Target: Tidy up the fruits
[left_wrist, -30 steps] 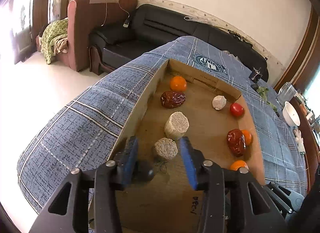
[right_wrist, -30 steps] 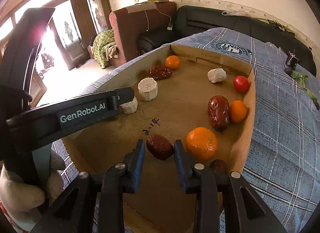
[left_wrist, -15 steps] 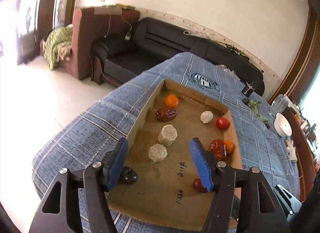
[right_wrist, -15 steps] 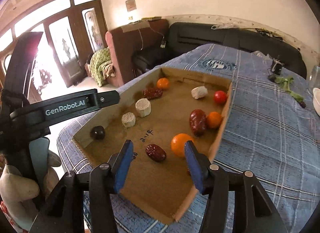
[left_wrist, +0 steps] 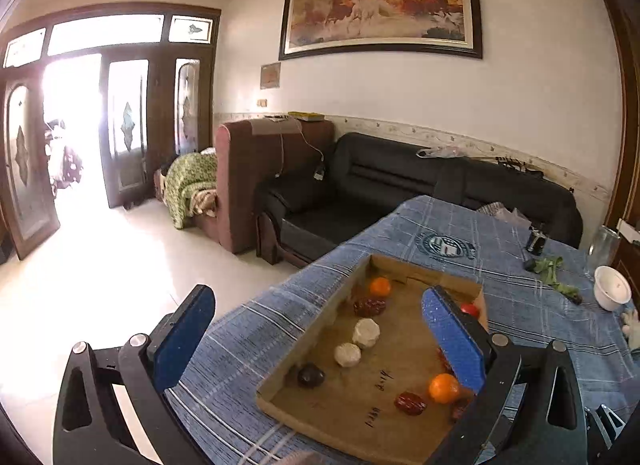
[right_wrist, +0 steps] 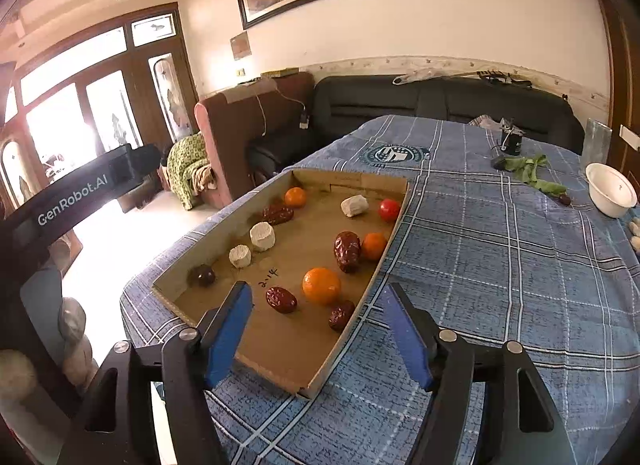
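I noted both grippers, left point(left_wrist: 316, 341) and right point(right_wrist: 320, 339), fingers opening and empty above the cardboard tray point(right_wrist: 352, 183) of fruits point(right_wrist: 321, 286) on the table point(right_wrist: 500, 265).

A shallow cardboard tray point(right_wrist: 316, 379) holds the fruit, loosely set in two lines. Along the left wall, near to far: a dark plum point(right_wrist: 202, 275), two pale chunks point(right_wrist: 240, 256), a red date point(right_wrist: 277, 214), a small orange point(right_wrist: 295, 197). On the right side: a date point(right_wrist: 281, 299), a big orange point(right_wrist: 321, 286), a wrinkled date point(right_wrist: 347, 251), an orange point(right_wrist: 373, 246), a tomato point(right_wrist: 389, 209)
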`<action>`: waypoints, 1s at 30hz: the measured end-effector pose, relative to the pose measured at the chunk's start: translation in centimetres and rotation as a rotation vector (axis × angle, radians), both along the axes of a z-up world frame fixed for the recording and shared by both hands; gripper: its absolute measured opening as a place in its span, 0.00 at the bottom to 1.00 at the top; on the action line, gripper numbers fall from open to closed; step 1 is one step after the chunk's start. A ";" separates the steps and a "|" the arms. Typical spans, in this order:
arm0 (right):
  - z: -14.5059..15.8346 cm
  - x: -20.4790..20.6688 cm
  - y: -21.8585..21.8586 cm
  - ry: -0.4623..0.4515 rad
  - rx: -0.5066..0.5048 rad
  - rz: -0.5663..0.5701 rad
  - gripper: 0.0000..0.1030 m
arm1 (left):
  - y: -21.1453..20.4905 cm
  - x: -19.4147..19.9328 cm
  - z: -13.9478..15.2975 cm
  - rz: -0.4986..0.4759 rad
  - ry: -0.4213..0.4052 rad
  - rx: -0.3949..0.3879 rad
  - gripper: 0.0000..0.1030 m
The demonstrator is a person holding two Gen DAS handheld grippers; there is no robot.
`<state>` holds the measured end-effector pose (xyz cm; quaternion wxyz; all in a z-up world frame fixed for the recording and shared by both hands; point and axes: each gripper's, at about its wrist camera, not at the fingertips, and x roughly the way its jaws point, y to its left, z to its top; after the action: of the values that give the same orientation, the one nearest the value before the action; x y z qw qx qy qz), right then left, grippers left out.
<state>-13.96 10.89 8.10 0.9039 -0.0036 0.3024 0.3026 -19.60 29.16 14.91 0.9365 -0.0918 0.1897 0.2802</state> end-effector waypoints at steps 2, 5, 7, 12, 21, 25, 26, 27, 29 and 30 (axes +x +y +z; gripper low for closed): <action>0.1 -0.1 -0.2 -0.014 -0.002 -0.005 0.76 | -0.4 0.3 -0.3 -0.015 0.021 -0.005 1.00; 0.2 -0.2 -0.6 -0.033 -0.007 -0.024 0.83 | -0.8 0.7 -0.7 -0.067 0.047 -0.029 1.00; 0.1 0.0 -0.9 -0.035 -0.010 -0.036 0.84 | -0.9 1.0 -1.1 -0.097 0.068 -0.060 1.00; -0.8 0.6 -1.2 -0.005 -0.026 -0.053 0.84 | -1.2 1.8 -2.7 -0.109 0.139 -0.056 1.00; -2.2 1.5 -0.4 0.036 -0.070 -0.059 0.85 | -0.8 3.1 -4.8 -0.134 0.211 -0.092 1.00; -2.5 1.6 -0.1 0.037 -0.084 -0.056 0.85 | -0.9 3.4 -5.1 -0.142 0.219 -0.095 1.00; -2.6 1.7 -0.1 0.038 -0.086 -0.056 0.85 | -0.9 3.4 -5.2 -0.144 0.221 -0.095 1.00; -2.6 1.8 0.0 0.038 -0.087 -0.056 0.85 | -0.9 3.5 -5.3 -0.147 0.224 -0.096 1.00; -2.8 1.9 0.1 0.041 -0.091 -0.056 0.85 | -0.8 3.7 -5.4 -0.149 0.230 -0.098 1.00; -2.8 2.0 0.2 0.044 -0.092 -0.054 0.85 | -0.8 3.7 -5.5 -0.150 0.232 -0.100 1.00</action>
<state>-12.00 11.07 5.27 0.9037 -0.0303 0.3358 0.2639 -15.87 28.38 9.36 0.9209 -0.0910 0.3168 0.2082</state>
